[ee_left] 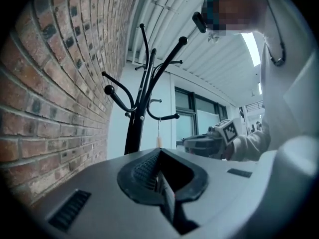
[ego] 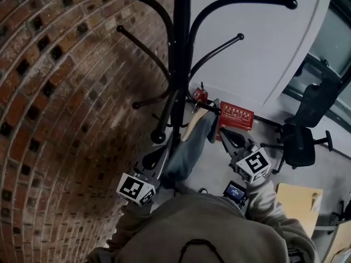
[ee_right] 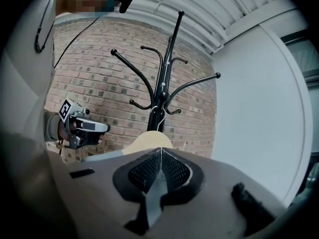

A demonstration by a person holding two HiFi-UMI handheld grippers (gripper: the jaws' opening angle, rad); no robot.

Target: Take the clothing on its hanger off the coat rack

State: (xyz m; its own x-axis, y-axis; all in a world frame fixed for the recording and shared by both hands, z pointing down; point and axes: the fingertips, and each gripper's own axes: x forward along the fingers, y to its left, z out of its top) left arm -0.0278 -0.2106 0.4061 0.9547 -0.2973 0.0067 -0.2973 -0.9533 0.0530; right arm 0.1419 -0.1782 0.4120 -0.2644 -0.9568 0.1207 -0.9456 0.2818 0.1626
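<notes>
Head view: grey-blue clothing (ego: 189,149) on a wooden hanger (ego: 193,126), hooked on a low arm of the black coat rack (ego: 181,64), next to a brick wall (ego: 55,92). Not lifted off.

Left gripper view: left tongs (ee_left: 159,154) have pads pressed together, nothing between them. They point at the rack, and the hanger's hook shows beyond the tips.

Right gripper view: right tongs (ee_right: 160,153) are also closed tip to tip and look empty. The hanger top is just beyond them, no contact seen.

Both tongs sit low, either side of the clothing.

Progress: early, approach only. Left to do: open the tongs, grip the hanger, raise the hook clear of the arm, carry it away.
</notes>
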